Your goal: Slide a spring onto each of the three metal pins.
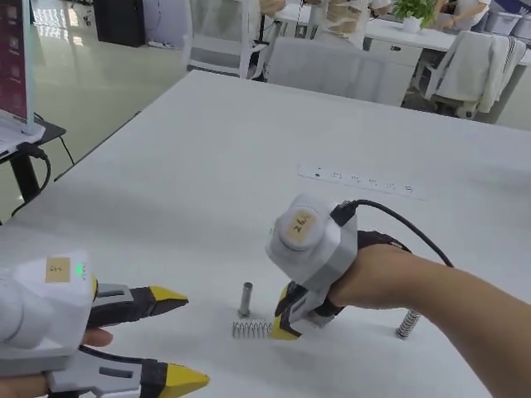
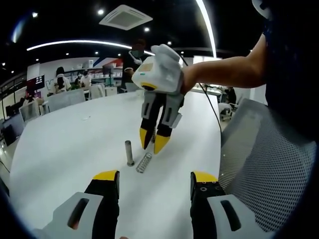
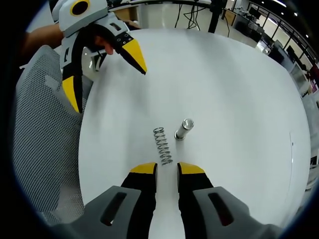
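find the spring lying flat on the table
In the head view the spring lies flat beside the upright pin, just in front of the right gripper.

No readable text, sticker (image 1: pixel 299 225) on right tongs (image 1: pixel 284 330) blurred, label (image 1: pixel 57 269) on left tongs (image 1: pixel 187 338) likewise

A short silver metal pin (image 1: pixel 246 298) is standing upright on the white surface (image 1: pixel 207 182), with nothing sitting over its top end. Just beside its base, a thin steel coil spring (image 1: pixel 251 329) is lying flat on its side, keeping a small gap from the pin. A second spring (image 1: pixel 407 323) is sitting well off to the right, slanting upward. Whether it is leaning freely or riding on a pin is unclear.
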### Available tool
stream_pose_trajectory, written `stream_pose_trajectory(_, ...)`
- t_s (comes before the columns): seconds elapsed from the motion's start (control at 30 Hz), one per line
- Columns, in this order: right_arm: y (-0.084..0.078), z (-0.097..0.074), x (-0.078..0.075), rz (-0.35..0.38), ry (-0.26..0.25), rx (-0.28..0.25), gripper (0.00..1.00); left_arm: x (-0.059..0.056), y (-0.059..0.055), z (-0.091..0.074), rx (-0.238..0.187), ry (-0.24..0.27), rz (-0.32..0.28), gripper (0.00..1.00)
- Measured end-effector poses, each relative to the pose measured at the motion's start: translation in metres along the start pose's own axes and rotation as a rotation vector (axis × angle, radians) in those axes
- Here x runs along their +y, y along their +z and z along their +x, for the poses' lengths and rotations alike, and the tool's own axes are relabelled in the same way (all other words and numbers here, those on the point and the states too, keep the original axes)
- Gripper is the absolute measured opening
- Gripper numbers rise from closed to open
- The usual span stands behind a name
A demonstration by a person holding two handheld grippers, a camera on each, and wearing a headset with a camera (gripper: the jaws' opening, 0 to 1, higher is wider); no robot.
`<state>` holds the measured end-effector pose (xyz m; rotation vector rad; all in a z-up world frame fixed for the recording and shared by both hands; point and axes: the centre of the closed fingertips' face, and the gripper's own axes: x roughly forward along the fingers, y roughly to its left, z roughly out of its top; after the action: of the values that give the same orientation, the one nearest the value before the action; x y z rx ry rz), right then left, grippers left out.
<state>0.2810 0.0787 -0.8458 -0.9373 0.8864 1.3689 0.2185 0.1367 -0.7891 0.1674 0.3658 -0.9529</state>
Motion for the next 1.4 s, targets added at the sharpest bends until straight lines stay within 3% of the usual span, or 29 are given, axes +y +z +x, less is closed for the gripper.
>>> stream_pose_trajectory(0.77,-0.001,0.017,0.003,-0.055,0.042,0.038,0.11,0.001,0.000,0.004,0.010,-0.005,-0.016,0.52)
stream_pose_trajectory(1.1,-0.001,0.017,0.004,-0.113,0.030,0.043,0.08,0.001,0.001,0.004,0.010,-0.005,-0.013,0.51)
stream_pose_trajectory(1.4,-0.003,0.010,0.009,-0.108,0.034,0.039,0.08,-0.003,0.001,0.008,0.013,-0.019,-0.006,0.51)
